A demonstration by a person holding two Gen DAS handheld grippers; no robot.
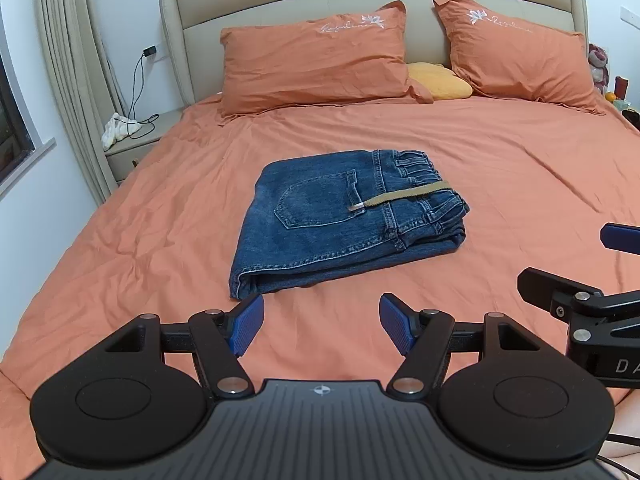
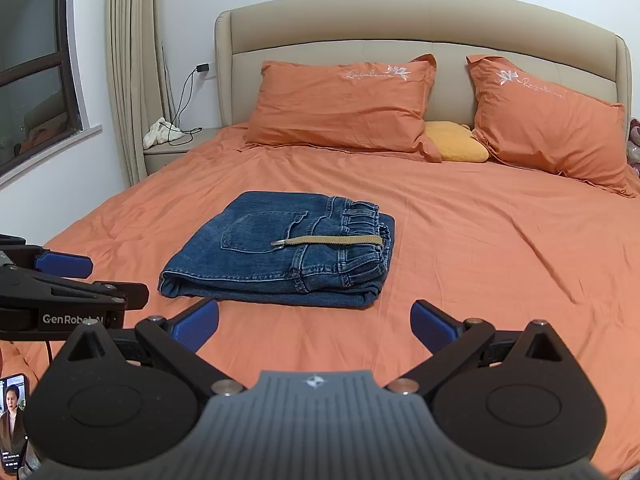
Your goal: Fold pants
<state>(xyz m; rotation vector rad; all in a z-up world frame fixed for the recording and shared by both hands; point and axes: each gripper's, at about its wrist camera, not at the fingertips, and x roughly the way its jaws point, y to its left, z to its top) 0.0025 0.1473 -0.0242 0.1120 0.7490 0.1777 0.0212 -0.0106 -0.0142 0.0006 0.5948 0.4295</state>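
Note:
Blue jeans (image 1: 340,216) lie folded into a compact stack in the middle of the orange bed, back pocket up, waistband to the right. A tan belt (image 1: 404,196) lies across the waistband. They also show in the right wrist view (image 2: 280,252). My left gripper (image 1: 322,326) is open and empty, just short of the stack's near edge, above the sheet. My right gripper (image 2: 314,324) is open and empty, also short of the stack. Each gripper shows at the edge of the other's view: the right one (image 1: 580,280) and the left one (image 2: 76,276).
The orange sheet (image 1: 500,200) covers the bed. Two orange pillows (image 1: 316,64) and a yellow cushion (image 1: 438,80) lean on the beige headboard (image 1: 280,4). A nightstand (image 1: 136,140) with a cable stands at the left. A phone (image 2: 14,420) shows at lower left.

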